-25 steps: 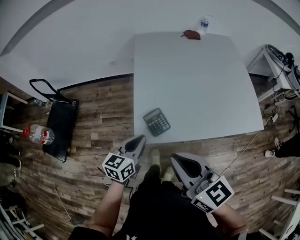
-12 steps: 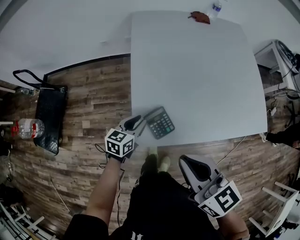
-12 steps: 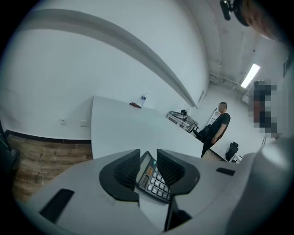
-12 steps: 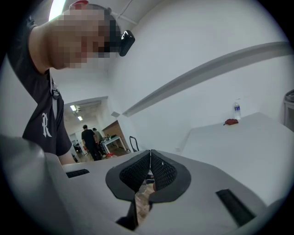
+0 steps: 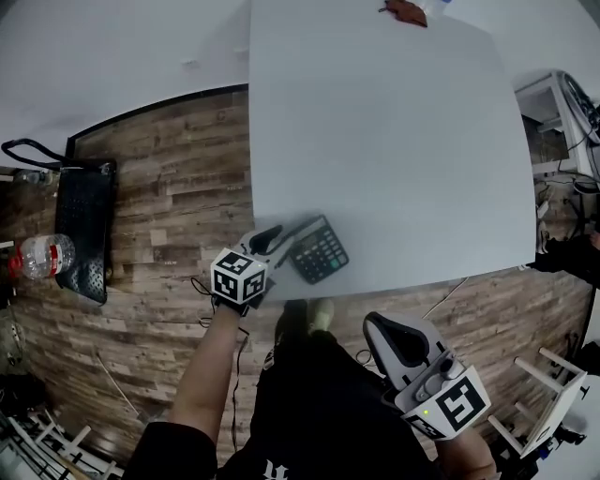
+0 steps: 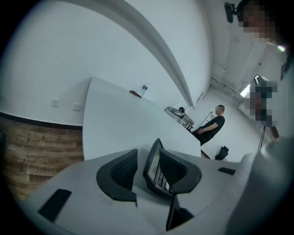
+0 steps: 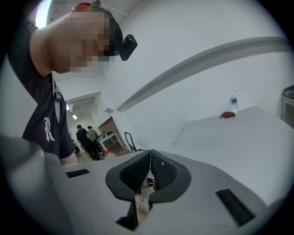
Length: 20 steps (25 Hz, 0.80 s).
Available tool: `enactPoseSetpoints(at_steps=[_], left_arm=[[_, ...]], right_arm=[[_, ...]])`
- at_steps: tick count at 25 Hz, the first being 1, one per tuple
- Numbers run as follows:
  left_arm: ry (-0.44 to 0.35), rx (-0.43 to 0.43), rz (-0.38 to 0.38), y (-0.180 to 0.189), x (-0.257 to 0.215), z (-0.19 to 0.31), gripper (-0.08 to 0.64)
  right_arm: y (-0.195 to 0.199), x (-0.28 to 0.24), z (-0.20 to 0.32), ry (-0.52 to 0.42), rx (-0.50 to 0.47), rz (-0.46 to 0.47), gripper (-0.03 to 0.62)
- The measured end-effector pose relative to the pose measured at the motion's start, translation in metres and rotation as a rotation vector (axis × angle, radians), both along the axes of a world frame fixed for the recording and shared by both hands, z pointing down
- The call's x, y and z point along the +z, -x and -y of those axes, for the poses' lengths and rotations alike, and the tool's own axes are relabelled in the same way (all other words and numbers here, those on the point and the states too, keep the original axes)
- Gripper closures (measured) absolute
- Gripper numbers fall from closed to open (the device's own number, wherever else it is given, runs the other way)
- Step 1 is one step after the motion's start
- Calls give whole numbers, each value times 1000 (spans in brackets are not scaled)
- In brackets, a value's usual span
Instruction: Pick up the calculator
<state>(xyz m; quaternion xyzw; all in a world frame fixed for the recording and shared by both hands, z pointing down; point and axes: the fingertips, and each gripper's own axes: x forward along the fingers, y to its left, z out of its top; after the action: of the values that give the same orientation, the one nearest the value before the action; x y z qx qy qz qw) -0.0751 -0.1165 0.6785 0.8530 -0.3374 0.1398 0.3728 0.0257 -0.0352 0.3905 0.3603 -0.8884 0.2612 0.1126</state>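
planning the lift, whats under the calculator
Only the white table, near its front edge. The left tool, jaws opening, straddles the left edge of the calculator; whether a jaw tip reaches beneath it is covered.

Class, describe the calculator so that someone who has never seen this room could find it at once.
Start at the big white table on the wood-plank floor. The calculator lies near its front left corner, close to the edge. It is the only dark, flat, keyed thing there; the reddish-brown item and water bottle sit at the far edge.
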Motion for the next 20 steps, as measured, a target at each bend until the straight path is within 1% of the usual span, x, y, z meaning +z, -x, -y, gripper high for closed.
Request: enactPoseSetpoints(at_steps=[5,10,14,17,19,20], left_arm=[[55,68,-42,-13,12,-7,431],[77,112,-65,-20,16,-6,446],[79,156,-45,-22,19,-8,482],[75,174,-24,-25,20,-9,488],[71,174,-26,-26,20,-8,489],[72,171,-38,-27,19,-8,492]], right_arm=[[-4,8,7,24,0,-27,578],[-2,9,14,29,24,-3,578],[-5,13,14,38,23,-20,578],[-7,9,17,17,31,-9,578],[-9,5,20,-3,38,-2,578],[-9,5,20,-2,40,-4,578]])
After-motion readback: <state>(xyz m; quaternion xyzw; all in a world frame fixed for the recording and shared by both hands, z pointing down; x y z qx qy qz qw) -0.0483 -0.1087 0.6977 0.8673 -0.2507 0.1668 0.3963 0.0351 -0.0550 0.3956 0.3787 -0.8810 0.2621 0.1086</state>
